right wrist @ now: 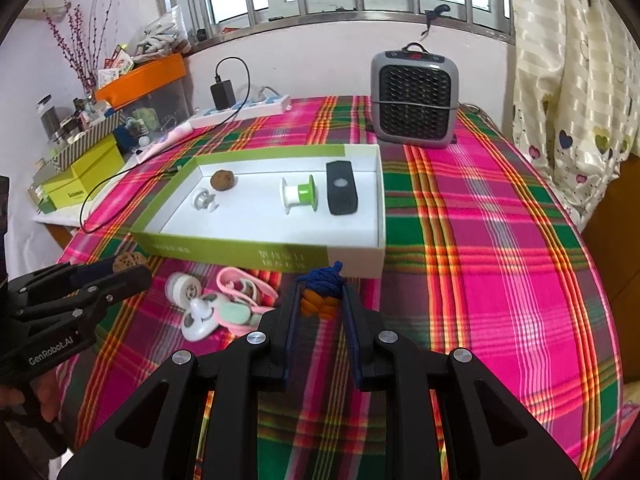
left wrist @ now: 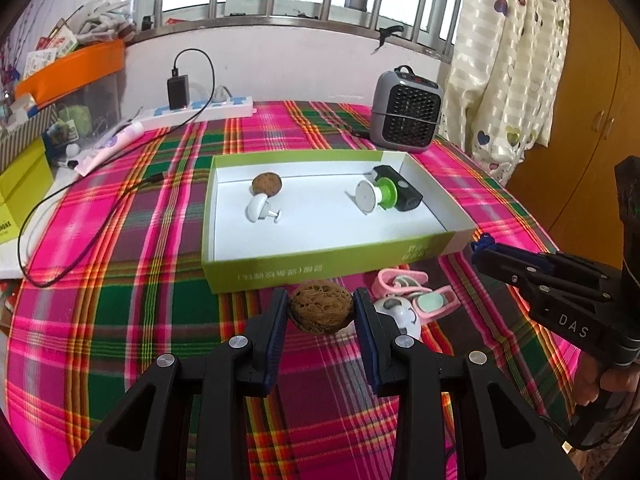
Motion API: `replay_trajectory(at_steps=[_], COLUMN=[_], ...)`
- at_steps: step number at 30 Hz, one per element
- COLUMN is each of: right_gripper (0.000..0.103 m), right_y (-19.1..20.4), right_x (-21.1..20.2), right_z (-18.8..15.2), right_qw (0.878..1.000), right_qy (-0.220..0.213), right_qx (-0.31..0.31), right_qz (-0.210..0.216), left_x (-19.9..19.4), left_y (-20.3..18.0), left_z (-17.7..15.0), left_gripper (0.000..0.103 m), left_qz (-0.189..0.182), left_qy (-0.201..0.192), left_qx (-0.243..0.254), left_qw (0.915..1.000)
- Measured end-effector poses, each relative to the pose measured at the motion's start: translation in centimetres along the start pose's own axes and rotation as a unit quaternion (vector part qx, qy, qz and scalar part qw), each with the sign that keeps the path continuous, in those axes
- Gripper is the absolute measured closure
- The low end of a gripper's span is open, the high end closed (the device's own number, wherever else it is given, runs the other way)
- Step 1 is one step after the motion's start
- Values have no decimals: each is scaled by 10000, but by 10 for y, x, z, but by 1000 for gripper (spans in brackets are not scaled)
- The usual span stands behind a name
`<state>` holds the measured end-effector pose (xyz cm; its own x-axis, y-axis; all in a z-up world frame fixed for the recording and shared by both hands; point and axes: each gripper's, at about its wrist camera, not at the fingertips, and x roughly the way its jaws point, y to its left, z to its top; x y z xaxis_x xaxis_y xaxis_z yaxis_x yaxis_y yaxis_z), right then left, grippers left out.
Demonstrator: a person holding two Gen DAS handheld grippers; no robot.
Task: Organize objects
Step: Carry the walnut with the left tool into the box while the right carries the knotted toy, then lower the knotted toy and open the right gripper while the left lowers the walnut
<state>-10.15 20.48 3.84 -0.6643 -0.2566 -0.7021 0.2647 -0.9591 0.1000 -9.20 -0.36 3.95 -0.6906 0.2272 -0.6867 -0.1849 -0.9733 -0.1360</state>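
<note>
My left gripper (left wrist: 321, 304) is shut on a brown walnut (left wrist: 321, 306), just in front of the green box (left wrist: 320, 268). My right gripper (right wrist: 320, 300) is shut on a small orange charm with a blue cord knot (right wrist: 320, 300), near the box's front wall (right wrist: 256, 254). Inside the box lie another walnut (left wrist: 267, 184), a white knob (left wrist: 258, 208), a green and white spool (left wrist: 378, 196) and a black device (left wrist: 398, 188). On the cloth before the box lie a pink clip (right wrist: 244, 288), a white round toy (right wrist: 200, 318) and a white reel (right wrist: 182, 288).
A grey fan heater (right wrist: 414, 100) stands behind the box. A power strip with a black charger (left wrist: 192, 106) and its cable lie at the back left. Boxes and an orange bin (left wrist: 68, 72) crowd the far left. A curtain (right wrist: 572, 80) hangs at right.
</note>
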Motion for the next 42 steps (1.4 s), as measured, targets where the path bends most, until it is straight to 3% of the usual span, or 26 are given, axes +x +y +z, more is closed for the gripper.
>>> replay_trajectory(at_steps=[20,42], right_gripper=[81,81], right_y=[31,48], right_x=[34,112], right_z=[52,95], right_qw=[9970,9917], right_qy=[27,737], right_qx=[-642,-898], right_qz=[427,554], left_x=[24,67], left_y=[17,25], left_z=[31,47], left_gripper=[72,72], left_qz=[196,357], left_qy=[-62,176], left_qx=[-129,-96], left_qw=[9997,9992])
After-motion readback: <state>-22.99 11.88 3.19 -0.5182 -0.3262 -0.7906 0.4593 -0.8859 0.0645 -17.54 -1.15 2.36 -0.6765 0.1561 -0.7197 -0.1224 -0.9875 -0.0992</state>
